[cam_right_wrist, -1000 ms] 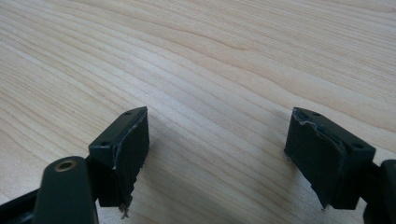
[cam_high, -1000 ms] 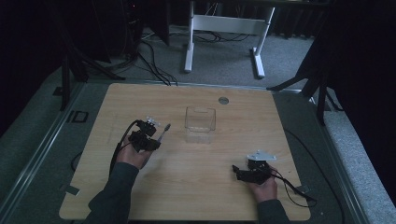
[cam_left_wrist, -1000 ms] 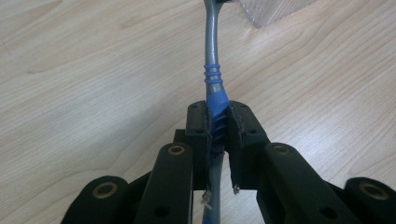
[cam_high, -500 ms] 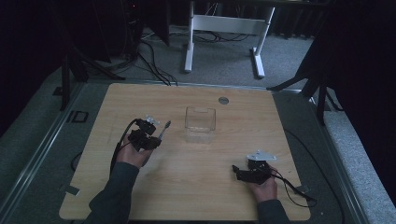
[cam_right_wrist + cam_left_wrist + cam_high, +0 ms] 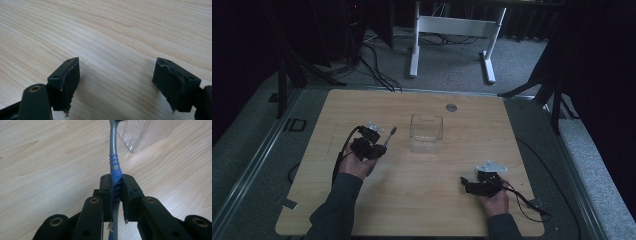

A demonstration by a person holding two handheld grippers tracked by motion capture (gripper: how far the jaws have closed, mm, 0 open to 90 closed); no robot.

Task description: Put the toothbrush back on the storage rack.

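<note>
The toothbrush (image 5: 114, 162) is showing a grey handle with a blue ribbed grip section and three blue rings above it. It is sitting clamped between the jaws of the left gripper (image 5: 116, 185), which are pressing on the blue ribbed part from both sides. Its grey stem is running up and away from the jaws toward the clear plastic box (image 5: 145, 132), and the head end is passing out of the top of the left gripper view, just beside a corner of that box. In the high view the toothbrush (image 5: 389, 136) is pointing up and to the right from the left gripper (image 5: 371, 144), its tip lying near the clear plastic box (image 5: 426, 128) but apart from it.

The left hand (image 5: 357, 165) is gripping the tool from below, with the forearm and dark sleeve (image 5: 334, 210) coming in from the bottom edge. A cable is looping off the gripper's left side.

The right gripper (image 5: 116, 75) is standing with its jaws spread wide and nothing between them, over the bare wooden table (image 5: 112, 30). In the high view the right gripper (image 5: 472, 185) is resting low at the table's right front, pointing left, with the right hand (image 5: 494, 200) behind it.
</note>
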